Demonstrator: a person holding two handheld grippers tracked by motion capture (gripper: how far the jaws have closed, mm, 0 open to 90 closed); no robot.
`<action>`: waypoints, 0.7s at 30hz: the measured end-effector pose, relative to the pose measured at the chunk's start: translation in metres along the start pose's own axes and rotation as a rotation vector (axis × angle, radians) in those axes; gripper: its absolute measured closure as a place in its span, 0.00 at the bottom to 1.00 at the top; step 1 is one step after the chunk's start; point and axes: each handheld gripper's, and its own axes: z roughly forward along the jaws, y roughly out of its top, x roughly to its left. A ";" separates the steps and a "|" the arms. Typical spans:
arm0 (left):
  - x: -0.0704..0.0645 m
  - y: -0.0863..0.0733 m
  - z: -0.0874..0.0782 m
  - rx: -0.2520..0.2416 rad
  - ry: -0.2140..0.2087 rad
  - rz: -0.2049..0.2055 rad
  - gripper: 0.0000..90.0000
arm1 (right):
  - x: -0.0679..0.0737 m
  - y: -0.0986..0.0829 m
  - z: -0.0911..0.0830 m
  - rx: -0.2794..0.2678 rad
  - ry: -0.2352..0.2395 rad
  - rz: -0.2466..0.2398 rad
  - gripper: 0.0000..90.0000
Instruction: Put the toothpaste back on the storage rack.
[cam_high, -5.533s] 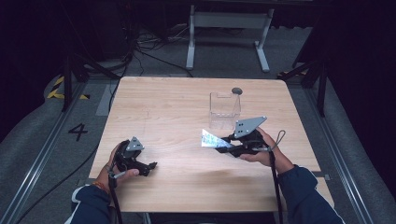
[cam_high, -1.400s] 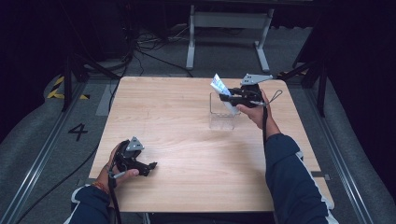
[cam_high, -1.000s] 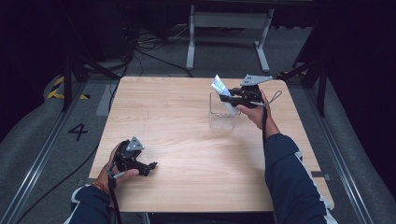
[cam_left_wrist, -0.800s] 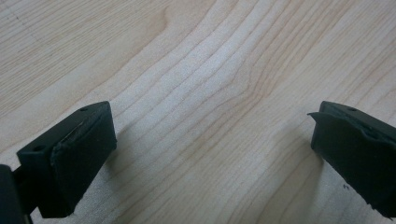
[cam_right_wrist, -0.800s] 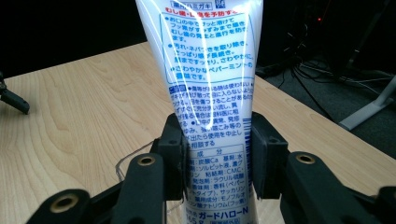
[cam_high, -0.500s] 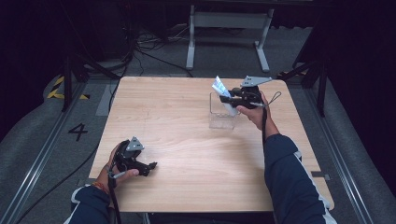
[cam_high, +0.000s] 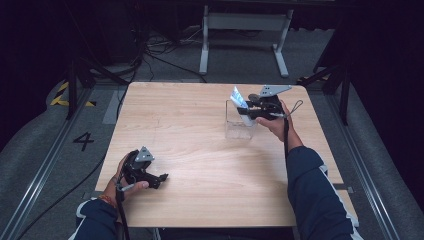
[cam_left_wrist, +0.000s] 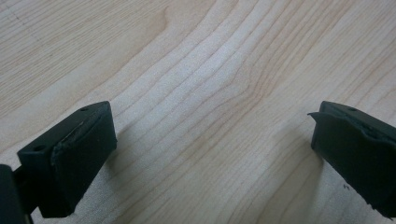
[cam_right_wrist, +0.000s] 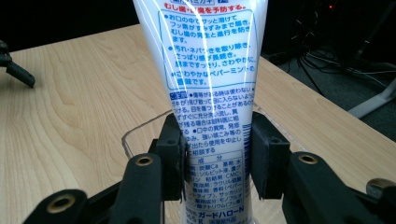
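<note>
Pale wood table under me; my right gripper clamps a toothpaste tube above the clear container; my left gripper rests wide open, empty; released tilted, the tube might catch the rim and tip it

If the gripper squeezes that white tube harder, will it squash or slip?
Probably squash a little: the tube looks like soft plastic, pinched by the right gripper. Its glossy skin may be slippery. It is likely light.
</note>
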 end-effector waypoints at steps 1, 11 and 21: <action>0.000 0.000 0.000 -0.002 -0.001 0.000 0.00 | 0.000 -0.001 0.000 0.005 -0.001 -0.004 0.69; 0.000 0.000 0.000 -0.002 -0.001 0.000 0.00 | 0.000 -0.001 -0.002 0.039 -0.003 -0.018 0.68; 0.000 0.000 0.000 0.000 0.000 0.000 0.00 | 0.000 -0.006 0.007 0.127 -0.012 -0.030 0.67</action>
